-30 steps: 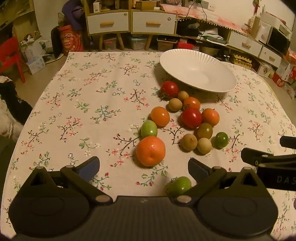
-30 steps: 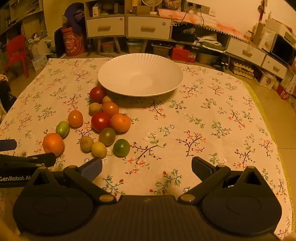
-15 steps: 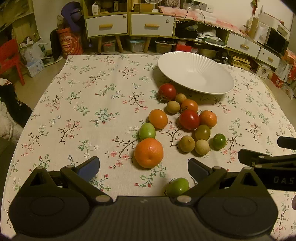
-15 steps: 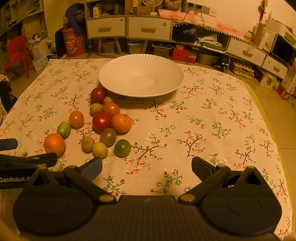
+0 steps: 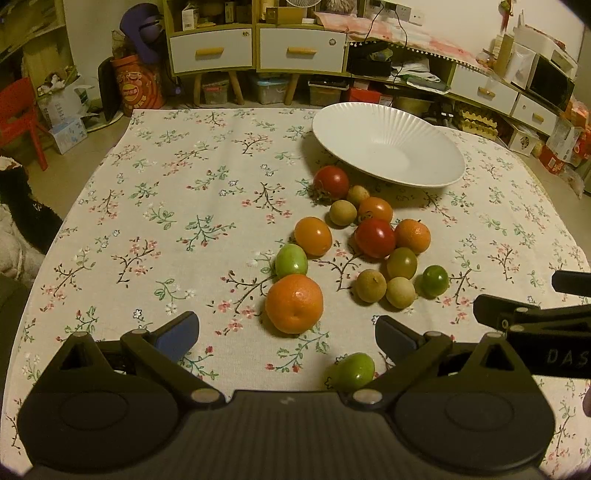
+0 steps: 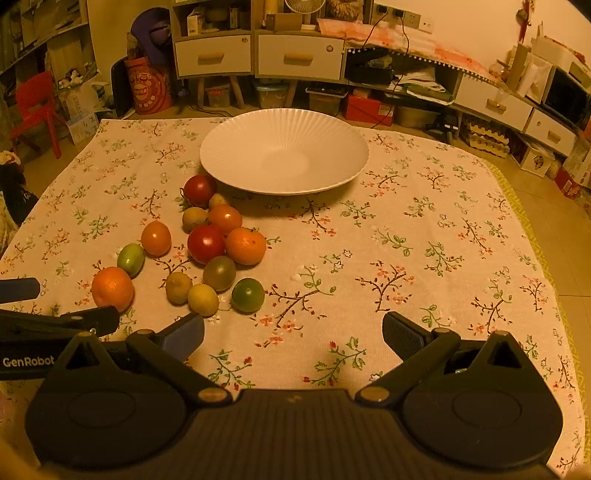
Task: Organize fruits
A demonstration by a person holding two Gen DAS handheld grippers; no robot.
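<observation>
Many round fruits (image 5: 373,237), red, orange, green, tan

pretty clearly someone's lived-in home, a living room by the look of it. floral tablecloth (image 5: 184,206) over the table, a low cabinet with white drawers (image 5: 255,48) along the back wall, storage boxes (image 5: 271,90) shoved under it, a red plastic kid's chair (image 5: 18,114) off to the left, a small fan (image 6: 304,7) on top, and cardboard boxes (image 5: 561,140) piled at the right.
</observation>
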